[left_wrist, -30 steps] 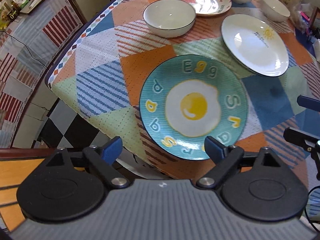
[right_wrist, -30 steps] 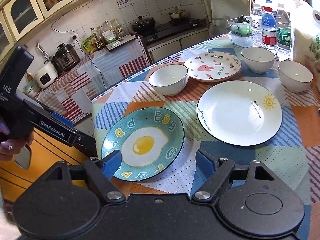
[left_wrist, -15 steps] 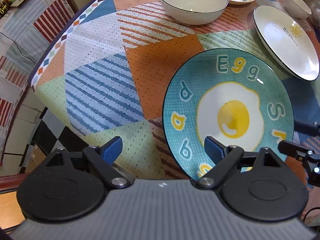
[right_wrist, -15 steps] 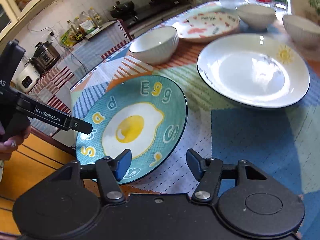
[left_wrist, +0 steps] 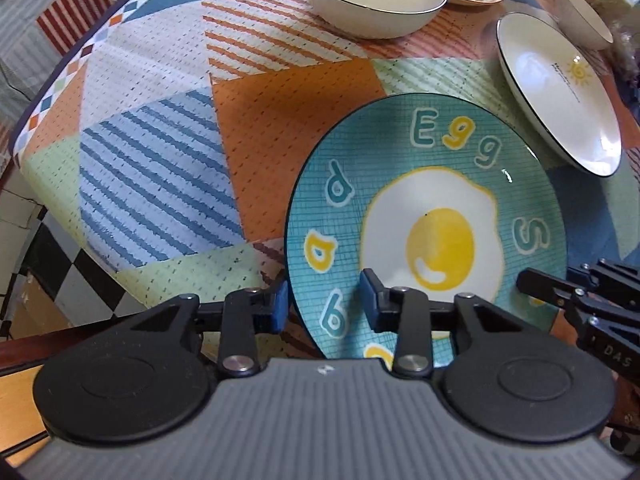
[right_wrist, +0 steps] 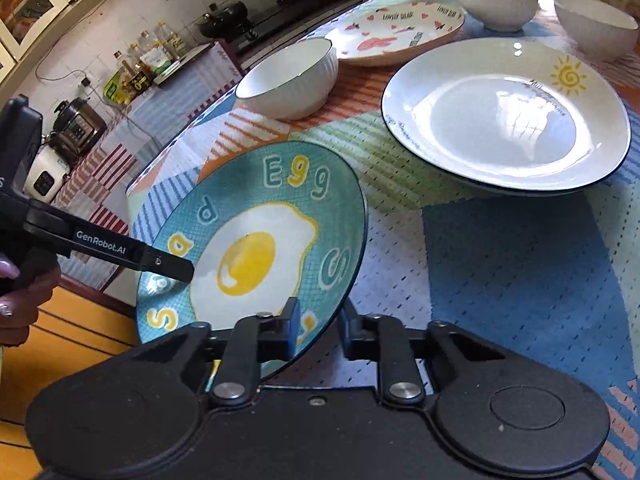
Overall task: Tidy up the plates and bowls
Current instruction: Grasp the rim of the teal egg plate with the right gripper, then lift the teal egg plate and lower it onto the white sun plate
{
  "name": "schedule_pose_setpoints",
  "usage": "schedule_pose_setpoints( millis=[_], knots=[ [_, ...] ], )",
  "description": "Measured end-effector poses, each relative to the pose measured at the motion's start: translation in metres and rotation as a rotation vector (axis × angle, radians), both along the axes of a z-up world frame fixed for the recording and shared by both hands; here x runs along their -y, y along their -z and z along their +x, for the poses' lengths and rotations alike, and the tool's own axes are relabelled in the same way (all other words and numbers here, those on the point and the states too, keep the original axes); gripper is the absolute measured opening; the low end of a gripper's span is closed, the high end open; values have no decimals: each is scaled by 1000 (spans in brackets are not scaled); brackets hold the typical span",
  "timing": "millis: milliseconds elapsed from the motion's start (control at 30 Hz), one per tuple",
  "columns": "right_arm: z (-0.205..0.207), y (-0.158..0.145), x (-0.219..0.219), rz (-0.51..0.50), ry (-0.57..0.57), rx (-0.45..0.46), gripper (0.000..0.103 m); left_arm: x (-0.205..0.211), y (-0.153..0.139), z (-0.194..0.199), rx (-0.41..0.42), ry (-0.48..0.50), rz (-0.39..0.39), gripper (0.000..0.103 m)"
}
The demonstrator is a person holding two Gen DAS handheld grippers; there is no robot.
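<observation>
- Left tool [left_wrist: 322,300] and right tool [right_wrist: 318,330]: each closed on the near rim of the egg plate [left_wrist: 420,216], at the bench [left_wrist: 160,128] edge.
- Nothing stacked yet: sun plate [right_wrist: 506,116], rabbit plate [right_wrist: 394,36] and three bowls [right_wrist: 288,78] lie apart.

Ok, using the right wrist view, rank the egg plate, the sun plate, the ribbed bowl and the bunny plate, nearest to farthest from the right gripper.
1. Egg plate: its rim sits between the right gripper fingers.
2. Sun plate: ahead, to the right.
3. Ribbed bowl: farther back, left of centre.
4. Bunny plate: behind the bowl, farthest.
</observation>
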State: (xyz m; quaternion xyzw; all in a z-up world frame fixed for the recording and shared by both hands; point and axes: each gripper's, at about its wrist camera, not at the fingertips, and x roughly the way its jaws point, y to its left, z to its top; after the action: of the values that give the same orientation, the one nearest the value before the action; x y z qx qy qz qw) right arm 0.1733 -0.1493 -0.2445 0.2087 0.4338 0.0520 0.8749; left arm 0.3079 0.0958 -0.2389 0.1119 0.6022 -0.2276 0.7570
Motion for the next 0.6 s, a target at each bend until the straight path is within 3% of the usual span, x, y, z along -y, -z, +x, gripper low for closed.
schedule_pose_setpoints(
  millis=[167, 400, 600],
  knots=[
    [1, 3, 8, 55, 20, -11, 19, -5, 0, 0, 3, -55, -27, 34],
    [7, 4, 16, 93, -26, -33, 19, -2, -1, 2, -33, -117, 7, 34],
    [-6, -2, 28, 134, -93, -43, 19, 9, -19, -16, -15, -120, 35, 33]
  ],
)
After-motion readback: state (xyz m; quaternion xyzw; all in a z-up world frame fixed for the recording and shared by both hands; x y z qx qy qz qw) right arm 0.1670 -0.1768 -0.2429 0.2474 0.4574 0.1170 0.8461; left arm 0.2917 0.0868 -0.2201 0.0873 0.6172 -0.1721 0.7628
